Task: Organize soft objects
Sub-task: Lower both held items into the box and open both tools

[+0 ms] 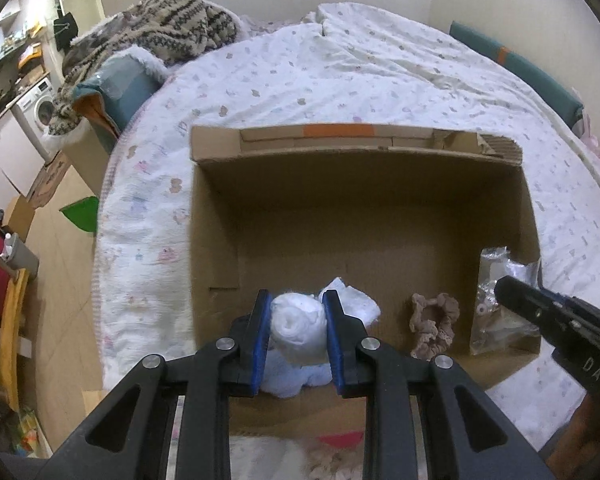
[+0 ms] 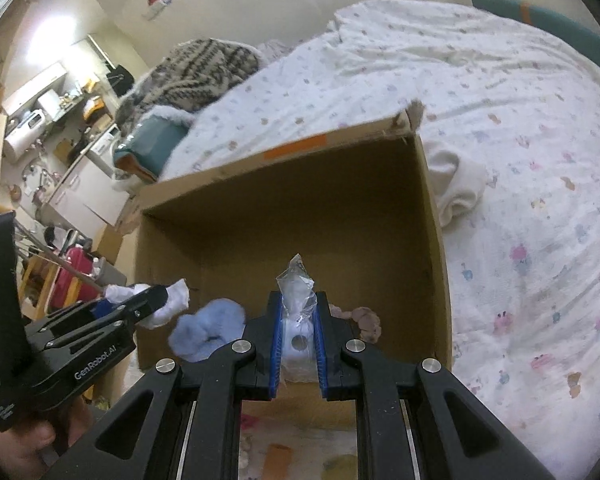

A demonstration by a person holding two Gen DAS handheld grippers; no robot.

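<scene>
An open cardboard box [image 1: 380,200] sits on the bed. My left gripper [image 1: 296,312] is shut on a rolled white cloth [image 1: 298,326], held over the box's near left corner. A light blue fluffy item [image 1: 288,380] lies under it and shows in the right wrist view [image 2: 208,332]. My right gripper [image 2: 298,312] is shut on a clear plastic packet [image 2: 296,300] with white contents, low inside the box; it shows in the left wrist view [image 1: 496,292]. A beige scrunchie [image 1: 434,326] lies on the box floor between them.
The bed's white printed quilt [image 1: 340,72] surrounds the box. A cream cloth [image 2: 456,188] lies right of the box. A patterned knit blanket [image 1: 160,32] and teal cushion [image 1: 120,88] sit at the far left. Floor, chair and washing machine lie left of the bed.
</scene>
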